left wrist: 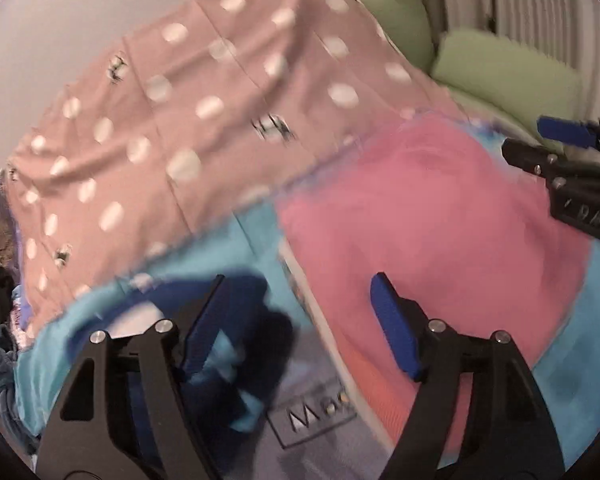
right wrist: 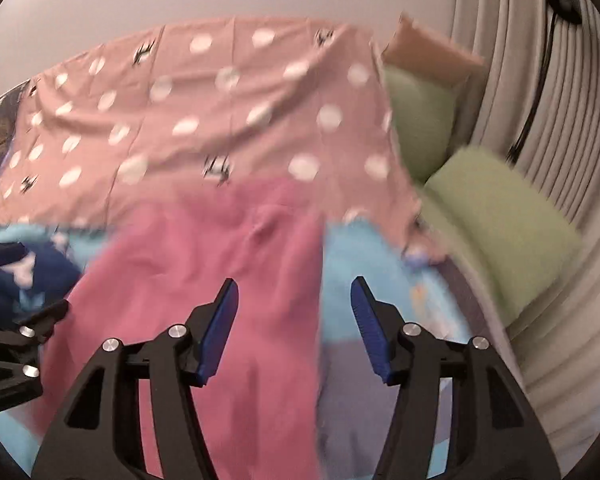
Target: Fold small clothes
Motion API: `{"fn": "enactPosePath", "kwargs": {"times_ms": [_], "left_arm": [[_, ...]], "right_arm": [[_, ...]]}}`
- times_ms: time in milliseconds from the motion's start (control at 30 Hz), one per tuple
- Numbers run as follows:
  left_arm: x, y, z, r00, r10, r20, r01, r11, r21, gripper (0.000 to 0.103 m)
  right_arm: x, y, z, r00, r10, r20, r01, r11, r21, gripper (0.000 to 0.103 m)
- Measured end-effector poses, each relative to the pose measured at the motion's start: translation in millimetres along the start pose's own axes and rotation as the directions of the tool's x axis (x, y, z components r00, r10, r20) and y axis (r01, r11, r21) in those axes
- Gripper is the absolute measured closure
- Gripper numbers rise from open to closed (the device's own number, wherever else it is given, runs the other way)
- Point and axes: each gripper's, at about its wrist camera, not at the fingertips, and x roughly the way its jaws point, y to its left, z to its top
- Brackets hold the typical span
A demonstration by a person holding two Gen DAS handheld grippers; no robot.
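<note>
Spread across the bed: one dusty-pink cotton cover dotted with white spots and small black motifs (right wrist: 204,120), creased and filling the far half of both views. Beneath its near edge, one light-blue printed sheet (right wrist: 364,256), partly grey toward the front, with blurred lettering in a box legible only in the left wrist view. Stacked at the right against the ribbed pale wall (right wrist: 540,80): two pale-green cushions (right wrist: 496,216), one behind the other, with one tan cushion (right wrist: 428,48) behind them, its full shape hidden.

Lying flat on the blue sheet, centre stage: one small plain pink fabric garment (right wrist: 204,264), the far edge reaching the spotted cover; blur conceals its exact outline. Just beside it on the left, one crumpled dark navy garment (right wrist: 8,280), touching the sheet, details too smeared to read.

Poised above the clothes: two black two-finger tools with blue pads. Right gripper (right wrist: 294,332) with jaws spread wide, nothing between them, over the pink garment's right edge. Left gripper (left wrist: 300,328) likewise parted and empty, one finger over the navy garment, the other over the pink one. Visible at the right margin of the left wrist view, the other tool's blue-tipped fingers (left wrist: 564,130) above the pink garment.
</note>
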Motion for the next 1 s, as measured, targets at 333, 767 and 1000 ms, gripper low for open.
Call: {"fn": "enactPosePath", "kwargs": {"times_ms": [333, 767, 1000], "left_arm": [[-27.6, -7.3, -42.7, 0.997, -0.071, 0.026, 0.072, 0.997, -0.034, 0.032], [-212.3, -25.5, -126.7, 0.953, -0.130, 0.274, 0.148, 0.988, -0.047, 0.006], [-301.6, -29.5, -179.1, 0.931, -0.092, 0.354, 0.137, 0.985, -0.105, 0.002]], "right_arm": [[-54.3, 2.9, -66.3, 0.999, 0.032, -0.010, -0.032, 0.999, 0.041, 0.045], [-264.2, 22.8, -140.2, 0.973, 0.040, 0.226, -0.063, 0.993, 0.098, 0.005], [-338.3, 33.6, -176.6, 0.967, 0.043, 0.253, -0.078, 0.988, 0.131, 0.002]]}}
